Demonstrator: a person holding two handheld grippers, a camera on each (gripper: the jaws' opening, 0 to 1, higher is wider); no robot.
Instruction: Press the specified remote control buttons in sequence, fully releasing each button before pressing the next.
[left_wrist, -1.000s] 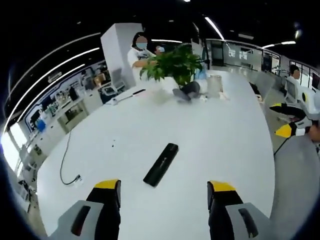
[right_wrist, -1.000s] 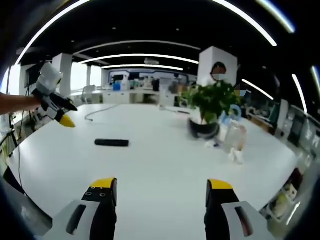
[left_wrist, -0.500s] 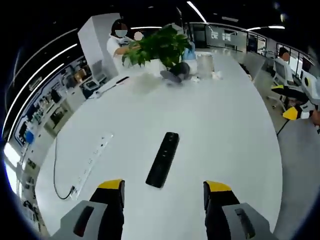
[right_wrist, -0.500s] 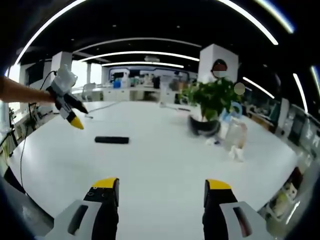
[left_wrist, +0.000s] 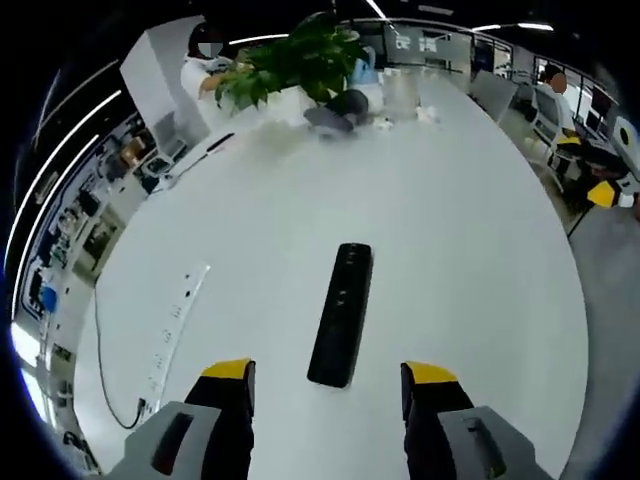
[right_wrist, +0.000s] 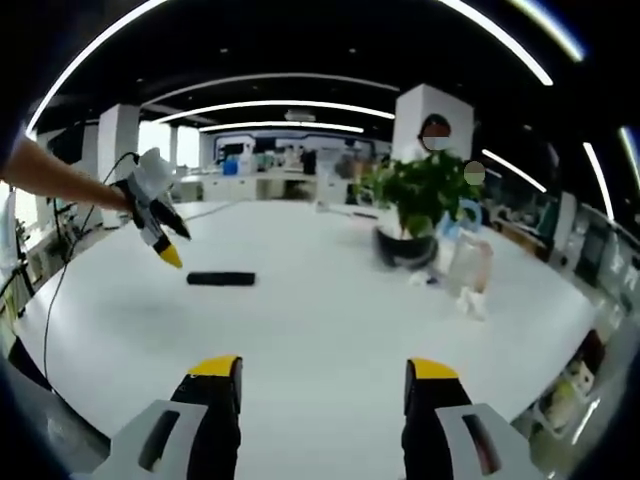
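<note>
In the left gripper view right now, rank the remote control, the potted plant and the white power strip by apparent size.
1. Remote control
2. Potted plant
3. White power strip

Remote control and plant look close in size; the plant sits much farther away, so that order is unsure.

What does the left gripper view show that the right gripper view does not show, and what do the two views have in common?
Left gripper view alone: a white power strip with its cable lying on the table to the left of the remote, and the remote's buttons seen from above. Right gripper view alone: the left gripper, held in a person's hand, hovering above the remote's left end. Shared: the slim black remote control flat on the white round-edged table, and the green potted plant at its far side.
</note>
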